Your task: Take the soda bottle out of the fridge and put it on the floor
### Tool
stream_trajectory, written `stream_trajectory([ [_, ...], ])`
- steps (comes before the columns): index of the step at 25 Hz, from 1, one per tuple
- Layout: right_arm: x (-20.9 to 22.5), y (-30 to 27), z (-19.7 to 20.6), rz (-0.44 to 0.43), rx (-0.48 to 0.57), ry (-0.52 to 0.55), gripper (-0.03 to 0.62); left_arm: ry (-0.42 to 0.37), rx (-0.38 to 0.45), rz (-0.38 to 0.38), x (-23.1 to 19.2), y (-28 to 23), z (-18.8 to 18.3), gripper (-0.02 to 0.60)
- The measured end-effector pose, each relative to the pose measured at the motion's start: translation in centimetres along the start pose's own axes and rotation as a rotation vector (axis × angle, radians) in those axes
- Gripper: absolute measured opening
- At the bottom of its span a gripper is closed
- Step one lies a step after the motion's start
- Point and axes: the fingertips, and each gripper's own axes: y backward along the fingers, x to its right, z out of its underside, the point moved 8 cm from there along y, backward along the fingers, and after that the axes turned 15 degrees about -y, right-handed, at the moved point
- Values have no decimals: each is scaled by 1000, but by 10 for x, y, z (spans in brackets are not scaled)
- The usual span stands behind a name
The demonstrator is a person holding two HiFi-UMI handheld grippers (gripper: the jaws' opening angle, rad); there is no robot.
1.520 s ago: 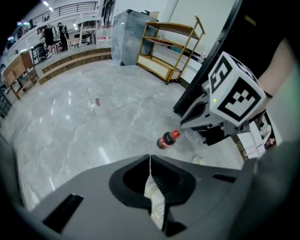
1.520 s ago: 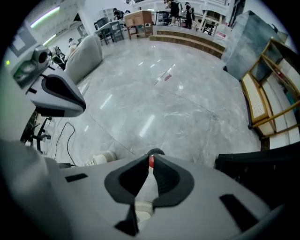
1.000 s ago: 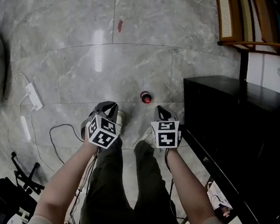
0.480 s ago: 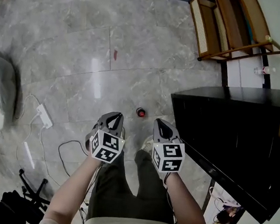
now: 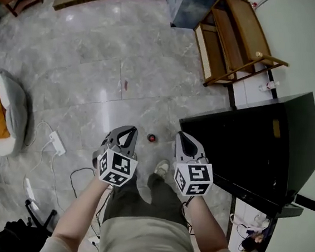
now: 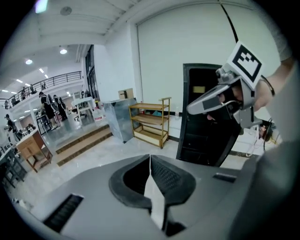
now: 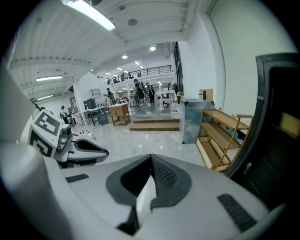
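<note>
both tongs are pinched fully shut with nothing in them. left gripper (image 5: 125,131) and right gripper (image 5: 183,137) are held side by side in front of the person, tips angled down. the soda bottle (image 5: 152,138) is down on the grey marble floor (image 5: 95,77), red cap facing up, and in the head view it shows between the two tips, near the person's shoe (image 5: 161,167). the black fridge (image 5: 256,144) is just to the right, with a wooden shelf (image 5: 233,41) beyond it. a power strip (image 5: 58,143) lies off to the left.
</note>
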Motion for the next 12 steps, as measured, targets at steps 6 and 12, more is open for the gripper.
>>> stream_trajectory([
  [6,-29,69,-72,-45,148,54,-5,-15,57,-65,-15,67,-57,11],
  [12,-52,139,-125,-92,265,93,-5,6,157,-50,-21,130,-115,11],
])
